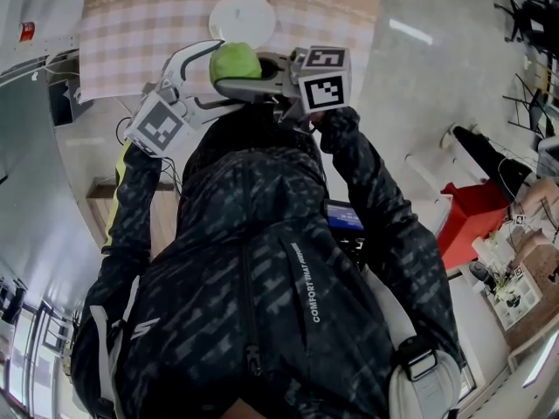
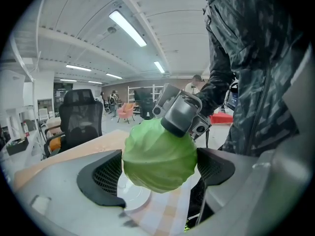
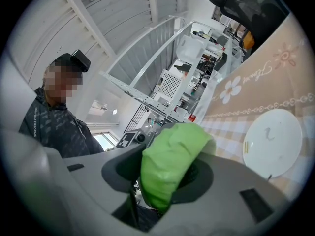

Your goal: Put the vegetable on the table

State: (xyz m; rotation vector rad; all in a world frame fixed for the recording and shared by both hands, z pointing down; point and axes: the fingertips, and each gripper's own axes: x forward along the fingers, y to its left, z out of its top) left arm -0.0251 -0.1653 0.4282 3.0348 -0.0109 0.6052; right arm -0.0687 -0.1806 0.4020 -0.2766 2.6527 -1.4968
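Head view first: where is the vegetable?

Up in the air. The cabbage (image 1: 234, 62) hangs in front of the person's chest, over the near part of the counter (image 1: 113, 46). A white plate (image 1: 242, 14) lies on the checked cloth just beyond it. The cabbage touches neither.

Which gripper has it?

The right gripper (image 3: 170, 168) is clamped on it, and its own view shows the green bulk squeezed between the two dark pads. The left gripper (image 2: 158, 168) has its jaws apart, one on each flank of the same cabbage. The pads sit at or just beside the leaves, and I cannot tell from that angle whether they press.

How will it handle?

My guess is light and somewhat soft — the sides look creased and pushed in where the right jaws bear on it. It should forgive a firm squeeze, but a round thing like this can pivot or slip if held off-centre. The best hold is across the widest middle, pads opposite each other.

And setting it down?

Lower it until it rests on the cloth before letting go — being round, it may roll toward the plate or the edge.
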